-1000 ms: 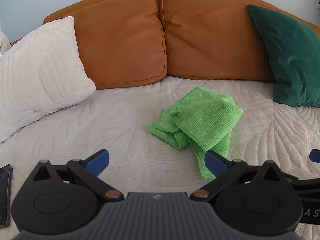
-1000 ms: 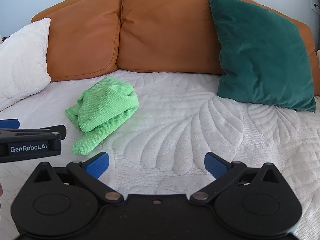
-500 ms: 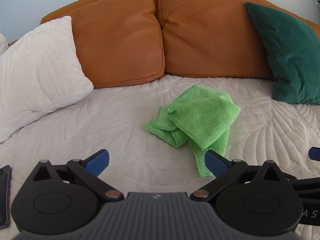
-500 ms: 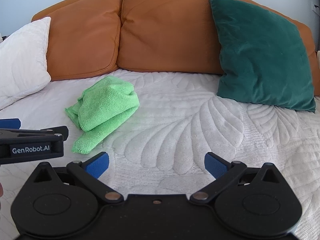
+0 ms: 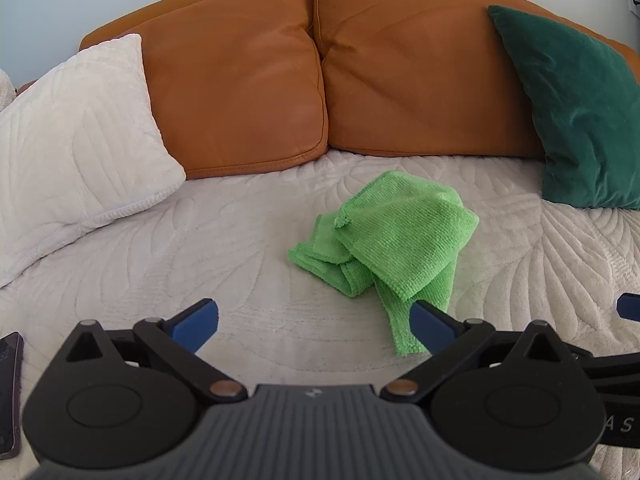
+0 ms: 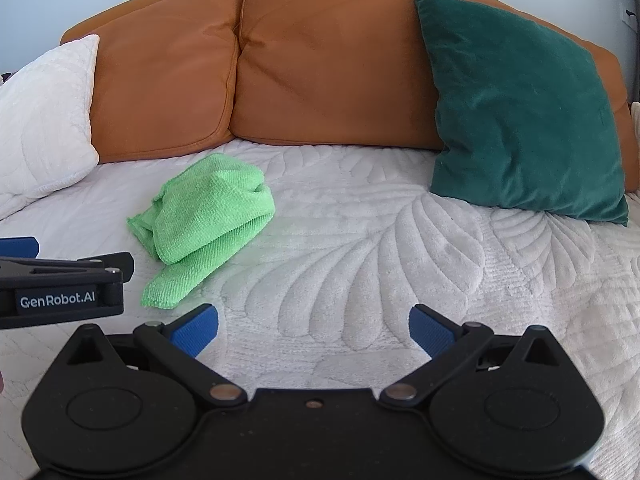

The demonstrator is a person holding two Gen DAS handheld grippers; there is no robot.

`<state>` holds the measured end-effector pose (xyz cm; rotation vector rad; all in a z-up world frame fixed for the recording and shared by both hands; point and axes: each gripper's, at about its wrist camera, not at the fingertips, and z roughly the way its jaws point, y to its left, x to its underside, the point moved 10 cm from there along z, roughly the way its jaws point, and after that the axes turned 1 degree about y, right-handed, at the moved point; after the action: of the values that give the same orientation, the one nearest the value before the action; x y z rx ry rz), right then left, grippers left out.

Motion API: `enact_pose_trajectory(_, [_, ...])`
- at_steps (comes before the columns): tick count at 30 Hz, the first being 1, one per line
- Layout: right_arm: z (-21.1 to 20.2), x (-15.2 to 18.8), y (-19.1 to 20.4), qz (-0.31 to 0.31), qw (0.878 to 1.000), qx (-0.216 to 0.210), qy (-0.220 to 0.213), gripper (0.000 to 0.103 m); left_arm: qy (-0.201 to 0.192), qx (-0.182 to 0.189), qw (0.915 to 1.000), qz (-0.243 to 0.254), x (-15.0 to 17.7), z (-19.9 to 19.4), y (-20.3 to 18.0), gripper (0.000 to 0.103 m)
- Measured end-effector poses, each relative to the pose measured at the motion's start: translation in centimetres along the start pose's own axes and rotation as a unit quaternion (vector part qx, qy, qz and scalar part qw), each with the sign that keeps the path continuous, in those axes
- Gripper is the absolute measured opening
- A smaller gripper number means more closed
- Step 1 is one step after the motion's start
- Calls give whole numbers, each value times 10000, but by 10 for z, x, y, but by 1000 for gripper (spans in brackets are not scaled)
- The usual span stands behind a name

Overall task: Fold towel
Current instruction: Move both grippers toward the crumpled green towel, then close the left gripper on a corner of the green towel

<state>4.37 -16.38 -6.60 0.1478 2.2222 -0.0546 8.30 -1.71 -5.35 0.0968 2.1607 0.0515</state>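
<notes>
While it lies crumpled and loosely bunched near the middle of the seat, the bright green microfibre towel [image 5: 396,240] touches neither gripper; one narrow tail of it trails toward the camera in the left wrist view, ending just behind the right blue pad of the left gripper [image 5: 314,322]. That gripper is released, its two blue-padded fingers [image 5: 196,322] spread wide with nothing between them. The right gripper [image 6: 314,324] is likewise spread apart and empty, sitting to the right of the towel, whose near tail reaches close to its left blue pad in the right wrist view.

Seen from the right wrist camera, the black body of the left gripper enters at the left edge and carries a white label reading "GenRobot.AI" [image 6: 58,301]. In the left wrist view, a strip of the right gripper's side shows the letters "A S" at the far right edge; the rest of that writing is cut off.

Under the towel is a white quilted cover with a stitched fan pattern [image 5: 160,280]. Behind it stand two rust-orange leather back cushions [image 5: 248,80], with a white textured pillow [image 5: 76,140] leaning at the left and a dark green velvet pillow [image 6: 524,112] at the right. A dark flat phone-like object [image 5: 10,396] lies at the left edge of the cover, partly out of frame.
</notes>
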Motion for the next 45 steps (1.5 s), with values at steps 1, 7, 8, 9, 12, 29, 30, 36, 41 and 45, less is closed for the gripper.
enact_pose_trajectory(1, [0, 0, 0, 0, 10000, 2, 1, 103, -5, -11, 10000, -5, 0, 0, 1, 103])
enact_pose_trajectory(7, [-1, 0, -1, 28, 10000, 24, 0, 103, -33, -69, 9993, -357, -2, -4, 13, 103])
enact_pose_trajectory(8, [-1, 0, -2, 41, 10000, 29, -1, 103, -12, -48, 9987, -504, -3, -4, 17, 103])
enact_pose_trajectory(9, [-1, 1, -2, 55, 10000, 31, 3, 103, 29, 5, 9980, -637, -3, -4, 19, 103])
enact_pose_trajectory(12, [0, 3, 1, 40, 10000, -16, 48, 103, 100, -23, 9971, -755, -2, -2, 23, 103])
enact_pose_trajectory(29, [-13, -13, -10, 323, 9984, -409, -203, 103, -511, 420, 9975, -256, -33, -7, 36, 103])
enact_pose_trajectory(30, [-14, -14, -11, 358, 9980, -470, -232, 103, -495, 484, 9974, -187, -36, -3, 34, 102])
enact_pose_trajectory(36, [-18, -20, -15, 523, 9961, -663, -248, 103, -409, 660, 9969, 134, -43, 28, 28, 66])
enact_pose_trajectory(41, [-16, -22, -17, 524, 9960, -690, -198, 103, -312, 940, 9934, 575, -39, 47, 16, 66])
enact_pose_trajectory(45, [-11, -20, -16, 567, 9958, -716, -95, 103, -270, 1025, 9927, 573, -39, 63, 15, 66])
